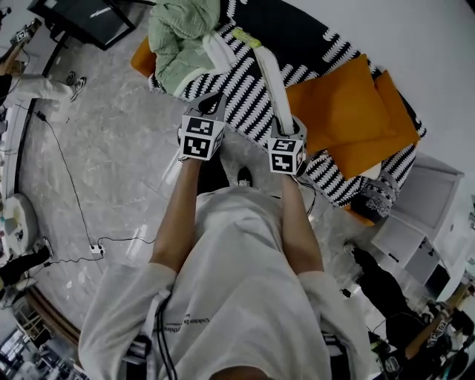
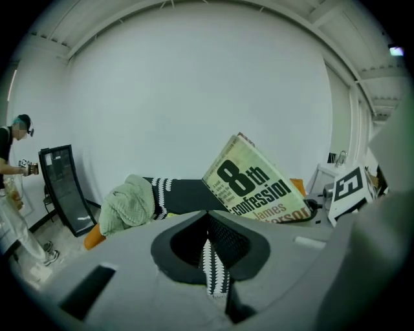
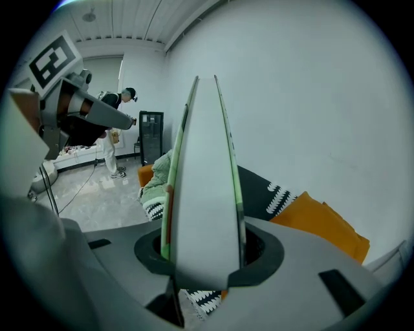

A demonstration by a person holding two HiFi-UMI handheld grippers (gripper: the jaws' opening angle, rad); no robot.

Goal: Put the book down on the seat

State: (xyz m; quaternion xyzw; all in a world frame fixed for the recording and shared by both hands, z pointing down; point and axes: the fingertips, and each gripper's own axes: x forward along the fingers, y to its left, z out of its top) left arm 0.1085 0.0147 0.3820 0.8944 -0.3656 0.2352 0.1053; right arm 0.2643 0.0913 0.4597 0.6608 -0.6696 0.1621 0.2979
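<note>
Placement step in hand: the right gripper (image 1: 286, 122), fingers wide and clamped on the book (image 1: 270, 74), holds it edge-up at frame centre over the seat (image 1: 241, 111), left gripper (image 1: 215, 100) closed and empty; next, probably lower, lay flat, release.

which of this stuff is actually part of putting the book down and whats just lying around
For the job: book, gripped in the right claw; black-and-white striped seat.
Lying about: green blanket; orange cushions; black screen; floor cable.
</note>
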